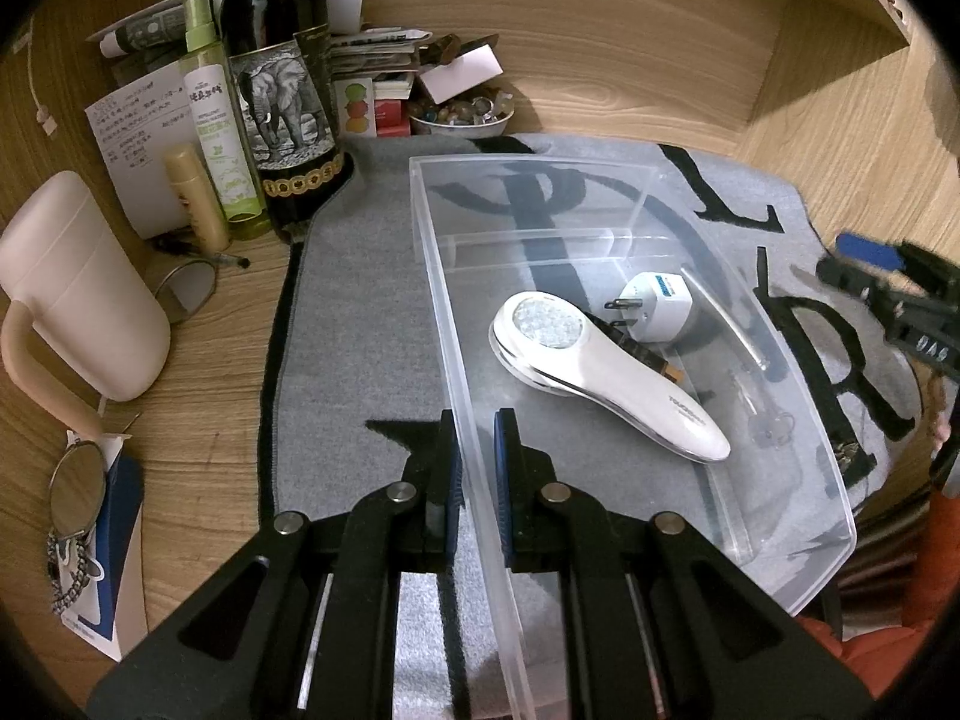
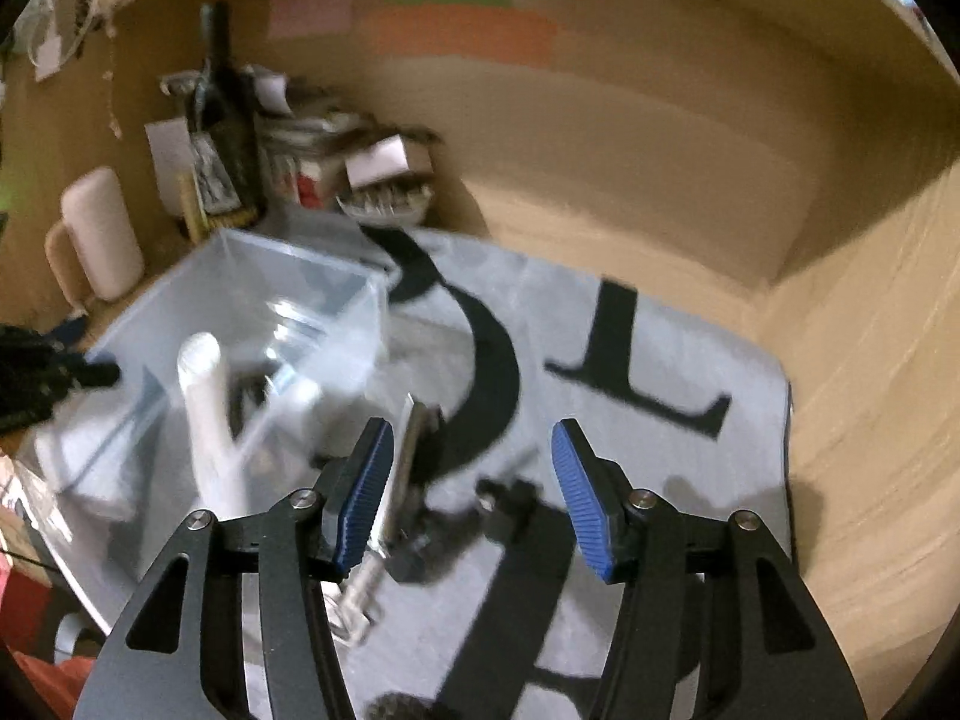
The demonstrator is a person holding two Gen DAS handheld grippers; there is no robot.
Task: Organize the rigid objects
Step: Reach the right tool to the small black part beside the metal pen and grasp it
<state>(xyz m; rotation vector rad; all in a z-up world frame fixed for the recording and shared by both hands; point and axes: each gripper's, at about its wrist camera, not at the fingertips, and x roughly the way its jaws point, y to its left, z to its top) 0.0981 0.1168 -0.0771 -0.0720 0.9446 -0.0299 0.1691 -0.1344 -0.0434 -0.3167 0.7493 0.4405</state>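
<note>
A clear plastic box [image 1: 600, 192] lies on a grey mat [image 1: 354, 324] with black letters. In the box are a white handheld device [image 1: 606, 378], a white plug adapter [image 1: 657, 306], a metal rod [image 1: 729, 318] and a small key [image 1: 771, 426]. My left gripper [image 1: 477, 456] is shut on the box's left wall, one finger on each side. My right gripper [image 2: 474, 492] is open and empty above the mat, right of the box [image 2: 252, 324]; that view is blurred. It also shows at the right edge of the left wrist view [image 1: 888, 294].
A wine bottle [image 1: 282, 84], a green spray bottle [image 1: 216, 120], a beige tube [image 1: 195, 195], papers and a bowl of small things [image 1: 462, 114] crowd the back left corner. A pink jug [image 1: 78, 288] and glasses [image 1: 186, 282] lie on the wooden desk at left. Wooden walls enclose the back and right.
</note>
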